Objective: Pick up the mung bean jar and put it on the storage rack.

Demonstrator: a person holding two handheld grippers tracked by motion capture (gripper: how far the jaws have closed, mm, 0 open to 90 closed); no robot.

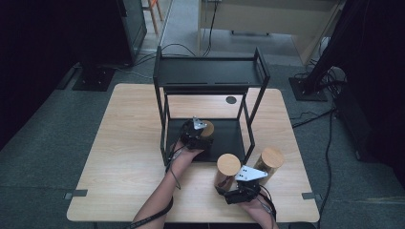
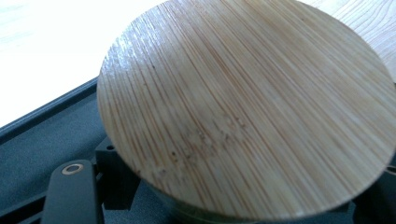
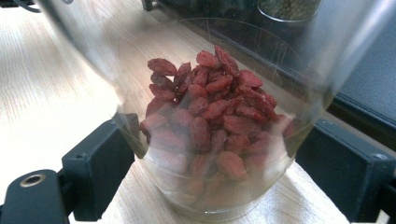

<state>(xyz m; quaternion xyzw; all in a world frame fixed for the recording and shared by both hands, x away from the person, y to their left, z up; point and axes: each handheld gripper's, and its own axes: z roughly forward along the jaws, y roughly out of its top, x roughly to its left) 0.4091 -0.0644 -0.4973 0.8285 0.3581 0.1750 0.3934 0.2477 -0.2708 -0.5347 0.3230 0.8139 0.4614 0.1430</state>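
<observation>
A glass jar with a round bamboo lid (image 2: pixel 247 107) stands on the lower deck of a black two-tier rack (image 1: pixel 210 71). My left gripper (image 1: pixel 199 136) reaches into the rack and is shut on this jar (image 1: pixel 208 128) just below its lid; the contents are hidden. At the table's front right, my right gripper (image 1: pixel 233 187) is shut on a second lidded jar (image 1: pixel 228 165). That jar (image 3: pixel 215 121) is clear glass, holds red dried berries, leans a little, and sits between the two black pads (image 3: pixel 100 163).
A third bamboo-lidded jar (image 1: pixel 271 160) stands just right of the one in my right gripper, beside the rack's front right leg. A jar of green contents (image 3: pixel 289 7) stands on the black deck ahead. Bare wooden table (image 1: pixel 119 152) lies to the left.
</observation>
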